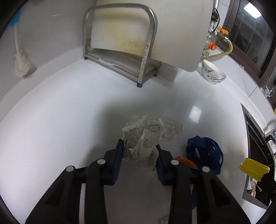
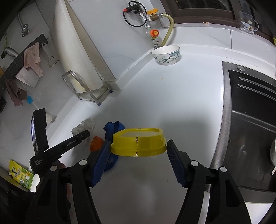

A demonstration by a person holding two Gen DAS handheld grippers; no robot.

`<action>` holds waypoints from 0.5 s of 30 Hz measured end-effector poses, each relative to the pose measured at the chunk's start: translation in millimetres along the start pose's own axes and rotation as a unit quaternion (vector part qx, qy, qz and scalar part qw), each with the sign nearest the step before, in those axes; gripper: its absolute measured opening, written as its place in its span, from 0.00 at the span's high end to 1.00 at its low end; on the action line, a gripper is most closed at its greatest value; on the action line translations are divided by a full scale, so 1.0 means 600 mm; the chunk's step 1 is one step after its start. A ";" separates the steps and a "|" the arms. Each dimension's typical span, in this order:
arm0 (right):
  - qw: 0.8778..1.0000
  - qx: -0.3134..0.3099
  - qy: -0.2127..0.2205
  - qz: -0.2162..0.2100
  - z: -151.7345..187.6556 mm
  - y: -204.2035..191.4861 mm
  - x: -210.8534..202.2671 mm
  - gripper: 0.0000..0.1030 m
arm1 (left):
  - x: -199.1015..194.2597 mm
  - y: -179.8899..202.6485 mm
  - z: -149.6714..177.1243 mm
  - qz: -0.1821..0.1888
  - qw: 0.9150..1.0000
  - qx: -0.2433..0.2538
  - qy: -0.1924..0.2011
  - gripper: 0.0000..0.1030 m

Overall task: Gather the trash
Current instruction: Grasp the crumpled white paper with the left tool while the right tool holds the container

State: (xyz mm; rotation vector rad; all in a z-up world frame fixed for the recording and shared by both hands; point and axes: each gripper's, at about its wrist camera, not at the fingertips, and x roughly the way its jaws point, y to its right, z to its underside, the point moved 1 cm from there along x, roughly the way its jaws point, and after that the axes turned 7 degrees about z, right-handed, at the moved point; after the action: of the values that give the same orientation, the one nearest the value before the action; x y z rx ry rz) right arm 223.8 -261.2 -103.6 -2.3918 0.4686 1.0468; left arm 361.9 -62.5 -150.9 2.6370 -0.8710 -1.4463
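Left wrist: jaws grip crumpled paper [image 1: 146,137], seemingly.

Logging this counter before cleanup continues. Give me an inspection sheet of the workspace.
Surface: white countertop, glossy.
Job's things: crumpled printed paper; blue wrapper; orange scrap; yellow lid.
Clutter: floral bowl; cutting board in metal rack; bottle brush; green pouch.
Grippers: left tongs shut on the paper; right tongs hold the lid.
Cables: black loop; yellow gas hose.
Surroundings: steel sink, window frame.
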 end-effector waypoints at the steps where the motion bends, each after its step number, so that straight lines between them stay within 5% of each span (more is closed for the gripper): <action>1: 1.000 0.000 0.000 0.000 0.001 0.000 -0.002 0.38 | -0.004 -0.001 0.000 0.001 1.000 0.000 0.003 0.69; 15: 1.000 -0.004 0.012 -0.006 0.020 -0.009 -0.082 0.38 | -0.141 0.032 0.042 -0.017 0.998 0.049 0.046 0.70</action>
State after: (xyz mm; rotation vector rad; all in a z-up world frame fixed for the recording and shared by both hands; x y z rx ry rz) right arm 187.6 -244.9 -72.2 -2.4133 0.4598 1.0177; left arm 297.7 -32.6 -94.8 2.7776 -0.9161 -1.3079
